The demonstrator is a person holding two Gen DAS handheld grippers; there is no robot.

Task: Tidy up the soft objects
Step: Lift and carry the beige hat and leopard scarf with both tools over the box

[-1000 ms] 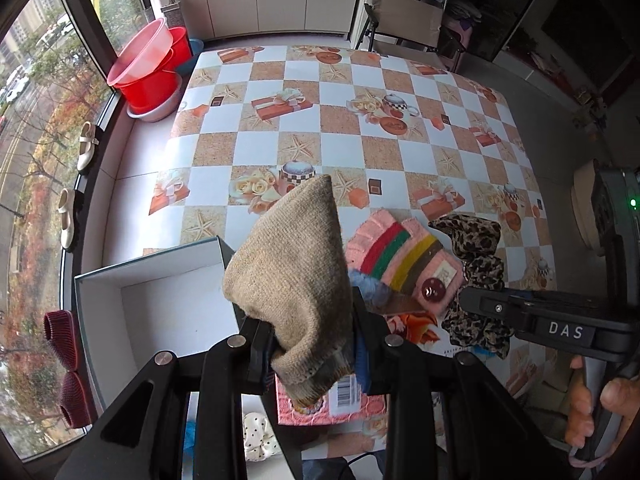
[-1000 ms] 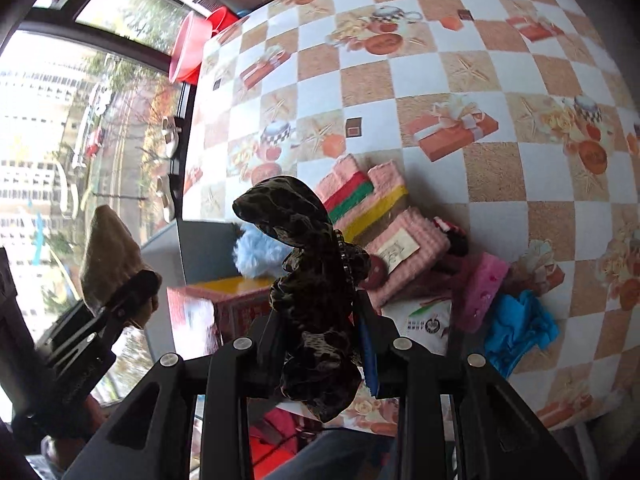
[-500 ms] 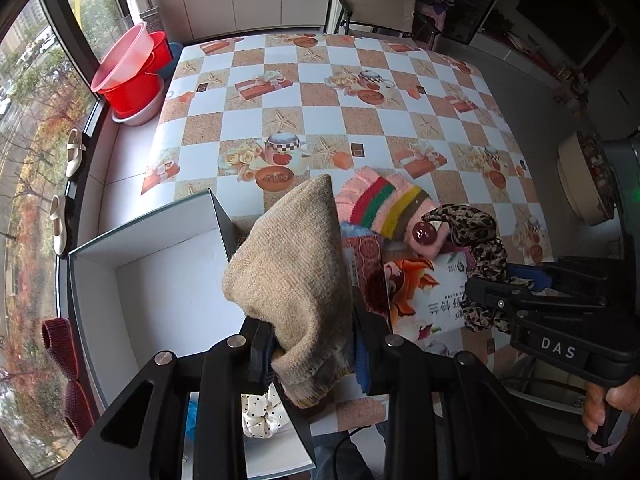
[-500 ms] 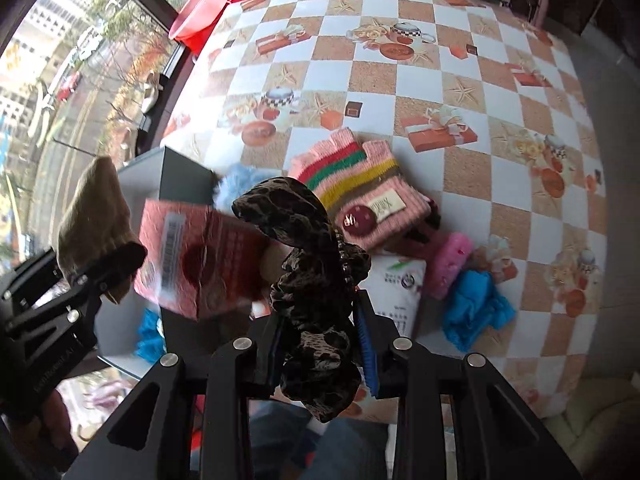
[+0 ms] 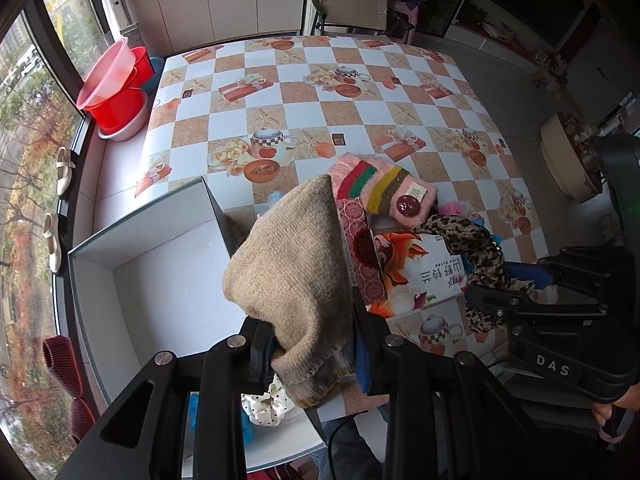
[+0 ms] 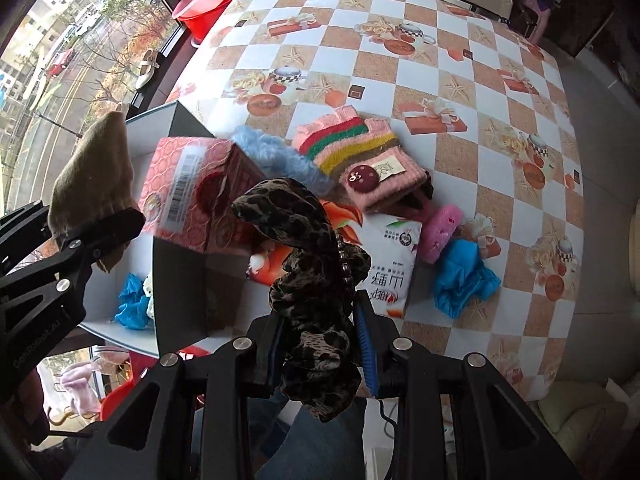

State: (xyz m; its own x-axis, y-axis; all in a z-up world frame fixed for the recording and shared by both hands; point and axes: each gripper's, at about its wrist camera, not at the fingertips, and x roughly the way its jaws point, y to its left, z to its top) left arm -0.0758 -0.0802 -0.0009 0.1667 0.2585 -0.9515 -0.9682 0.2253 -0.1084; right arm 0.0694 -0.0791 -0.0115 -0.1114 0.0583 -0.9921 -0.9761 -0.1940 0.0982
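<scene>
My left gripper (image 5: 314, 346) is shut on a beige knitted hat (image 5: 296, 264) and holds it above the near right edge of a white open box (image 5: 168, 276). The box holds a white dotted scrunchie (image 5: 264, 404) and a blue cloth (image 6: 132, 304). My right gripper (image 6: 320, 344) is shut on a leopard-print scrunchie (image 6: 312, 280), held above the table's near edge; it also shows in the left wrist view (image 5: 472, 248). A striped pink glove (image 6: 360, 160), a fluffy blue piece (image 6: 276, 156), a pink piece (image 6: 440, 232) and a blue cloth (image 6: 464, 276) lie on the table.
A red patterned tissue box (image 6: 192, 192) and a white printed packet (image 6: 388, 268) lie next to the white box. The checkered tablecloth (image 5: 320, 92) stretches far back. Red basins (image 5: 116, 88) stand by the window at the left, a chair (image 5: 352, 8) behind the table.
Both grippers have risen and pulled back toward the near edge with their items still held. The white box now shows more fully under the left gripper.
</scene>
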